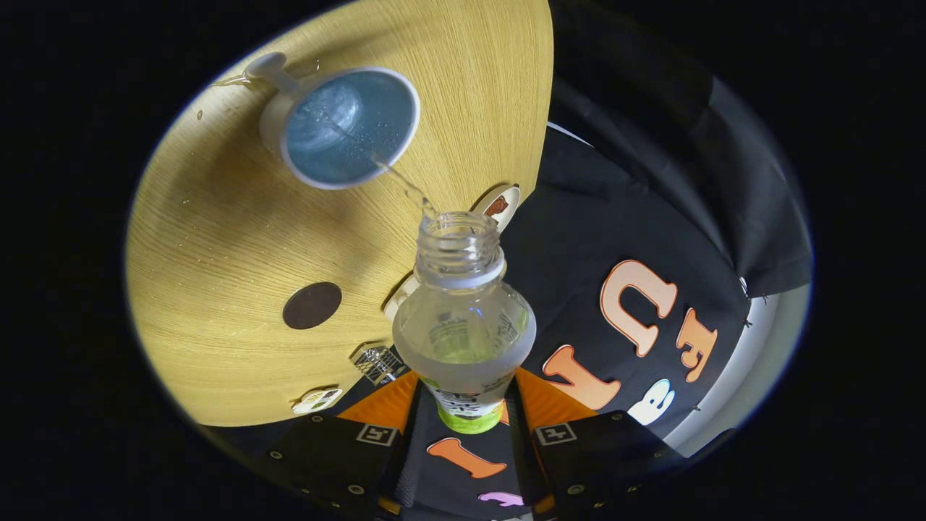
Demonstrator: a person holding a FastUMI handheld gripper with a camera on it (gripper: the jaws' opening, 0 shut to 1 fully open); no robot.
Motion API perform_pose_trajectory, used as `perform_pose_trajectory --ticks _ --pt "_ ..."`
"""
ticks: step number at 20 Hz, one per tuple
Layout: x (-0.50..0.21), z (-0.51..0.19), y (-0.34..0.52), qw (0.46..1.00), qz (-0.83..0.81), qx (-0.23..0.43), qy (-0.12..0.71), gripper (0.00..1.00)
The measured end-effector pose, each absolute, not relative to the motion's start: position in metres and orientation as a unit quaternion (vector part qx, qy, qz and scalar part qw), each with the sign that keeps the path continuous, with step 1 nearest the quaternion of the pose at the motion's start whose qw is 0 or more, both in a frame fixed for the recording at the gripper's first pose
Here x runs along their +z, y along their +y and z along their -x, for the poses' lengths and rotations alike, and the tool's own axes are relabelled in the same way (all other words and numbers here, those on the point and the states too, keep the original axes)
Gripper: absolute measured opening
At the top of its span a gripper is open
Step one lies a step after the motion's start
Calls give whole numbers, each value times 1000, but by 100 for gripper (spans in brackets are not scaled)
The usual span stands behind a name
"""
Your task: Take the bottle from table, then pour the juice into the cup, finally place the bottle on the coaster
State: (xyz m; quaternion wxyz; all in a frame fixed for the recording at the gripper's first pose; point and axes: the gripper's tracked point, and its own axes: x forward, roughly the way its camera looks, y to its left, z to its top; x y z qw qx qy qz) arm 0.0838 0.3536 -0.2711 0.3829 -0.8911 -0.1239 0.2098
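- While tilted, a clear plastic bottle [463, 318] is pinched between the gripper's [466, 423] fingers.
- Juice is poured into a white blue-lined cup [347, 126] beyond.
- A dark round coaster [312, 305] lies left, on the wooden table [217, 239].

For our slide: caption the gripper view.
Tool shut on bottle, pouring into cup; coaster bare.

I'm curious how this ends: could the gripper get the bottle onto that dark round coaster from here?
Probably yes. The gripper is shut on the bottle, tilted and pouring into the cup. The coaster lies bare on the table, with nothing on it or between it and the bottle.
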Motion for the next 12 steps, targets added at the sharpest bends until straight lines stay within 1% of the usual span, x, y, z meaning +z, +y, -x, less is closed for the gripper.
perform_pose_trajectory --ticks 12 --pt "-269 -76 362 357 900 208 -139 54"
